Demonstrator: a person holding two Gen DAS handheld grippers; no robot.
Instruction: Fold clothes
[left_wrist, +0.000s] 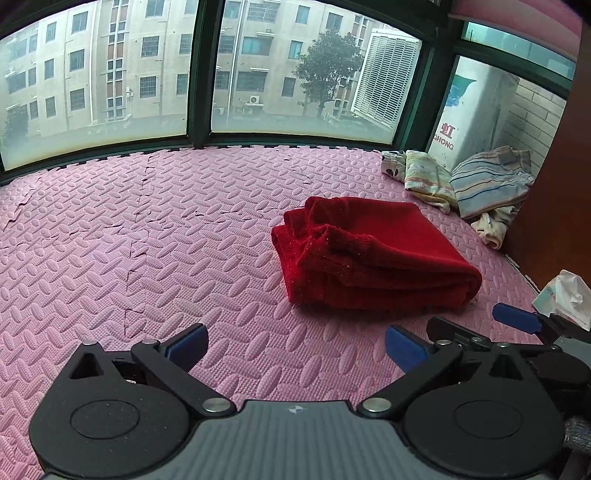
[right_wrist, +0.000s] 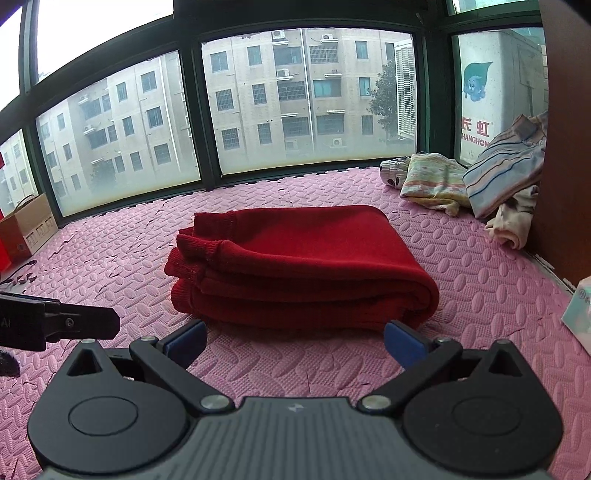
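Note:
A red knitted garment (left_wrist: 373, 254) lies folded in a thick stack on the pink foam mat (left_wrist: 166, 236). It also shows in the right wrist view (right_wrist: 299, 266), just beyond the fingertips. My left gripper (left_wrist: 295, 345) is open and empty, low over the mat, in front and to the left of the garment. My right gripper (right_wrist: 295, 341) is open and empty, close to the garment's near edge. The right gripper's blue pads (left_wrist: 517, 317) show at the right edge of the left wrist view. Part of the left gripper (right_wrist: 59, 325) shows at the left of the right wrist view.
A pile of loose clothes (left_wrist: 476, 184) lies in the far right corner by a brown wall; it also shows in the right wrist view (right_wrist: 476, 184). A tissue pack (left_wrist: 565, 299) sits at the right. A cardboard box (right_wrist: 29, 229) stands at the far left. Windows (right_wrist: 306, 99) run along the back.

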